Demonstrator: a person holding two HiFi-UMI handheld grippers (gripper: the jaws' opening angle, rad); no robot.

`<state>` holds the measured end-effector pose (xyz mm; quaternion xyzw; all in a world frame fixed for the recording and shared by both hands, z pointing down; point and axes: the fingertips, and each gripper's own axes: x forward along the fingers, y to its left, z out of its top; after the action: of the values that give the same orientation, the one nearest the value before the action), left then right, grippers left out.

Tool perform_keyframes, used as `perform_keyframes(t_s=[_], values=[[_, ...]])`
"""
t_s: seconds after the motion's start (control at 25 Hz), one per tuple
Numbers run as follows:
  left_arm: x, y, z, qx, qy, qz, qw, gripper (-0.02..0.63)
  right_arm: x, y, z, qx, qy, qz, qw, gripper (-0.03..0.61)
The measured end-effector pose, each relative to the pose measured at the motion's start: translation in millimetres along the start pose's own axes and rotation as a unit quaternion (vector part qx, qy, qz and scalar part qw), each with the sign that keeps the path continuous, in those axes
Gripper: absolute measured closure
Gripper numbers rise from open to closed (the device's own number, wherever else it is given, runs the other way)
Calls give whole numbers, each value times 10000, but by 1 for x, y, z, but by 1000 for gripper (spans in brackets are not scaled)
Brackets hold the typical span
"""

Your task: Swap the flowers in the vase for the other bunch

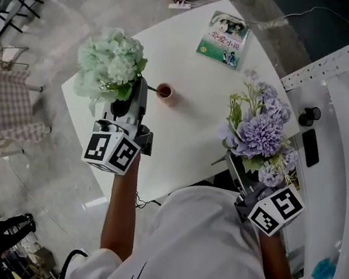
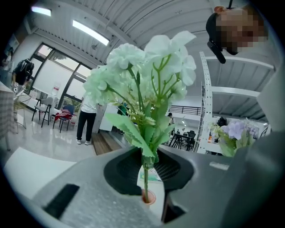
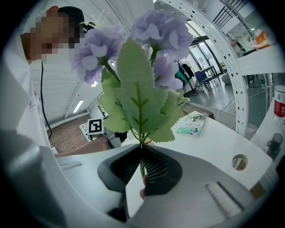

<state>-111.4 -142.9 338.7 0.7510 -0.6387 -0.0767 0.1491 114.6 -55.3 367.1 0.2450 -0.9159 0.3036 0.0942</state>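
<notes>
My left gripper (image 1: 141, 92) is shut on the stem of the pale green bunch (image 1: 110, 66), which it holds upright over the white table (image 1: 182, 130). In the left gripper view that stem (image 2: 145, 178) runs down between the jaws to the mouth of the small brown vase (image 2: 148, 198). Seen from the head view, the vase (image 1: 164, 91) stands just right of the gripper's tip. My right gripper (image 1: 232, 156) is shut on the stem of the purple bunch (image 1: 259, 132) and holds it upright near the table's right edge. The thin stem (image 3: 141, 167) shows pinched between its jaws.
A book (image 1: 224, 38) lies at the table's far corner. A white perforated rack (image 1: 345, 57) with a black knob (image 1: 308, 115) and a dark flat device (image 1: 310, 147) runs along the right. A chair with checked cloth (image 1: 9, 103) stands left on the floor. A person (image 2: 87, 120) stands far off.
</notes>
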Motion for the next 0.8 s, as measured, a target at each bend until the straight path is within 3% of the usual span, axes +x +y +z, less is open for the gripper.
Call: perform_keyframes(t_s=[0.8], values=[[9,5,-34,33,271,36,9996,543,-5,-5,-2,28,-18,-176,9998,554]])
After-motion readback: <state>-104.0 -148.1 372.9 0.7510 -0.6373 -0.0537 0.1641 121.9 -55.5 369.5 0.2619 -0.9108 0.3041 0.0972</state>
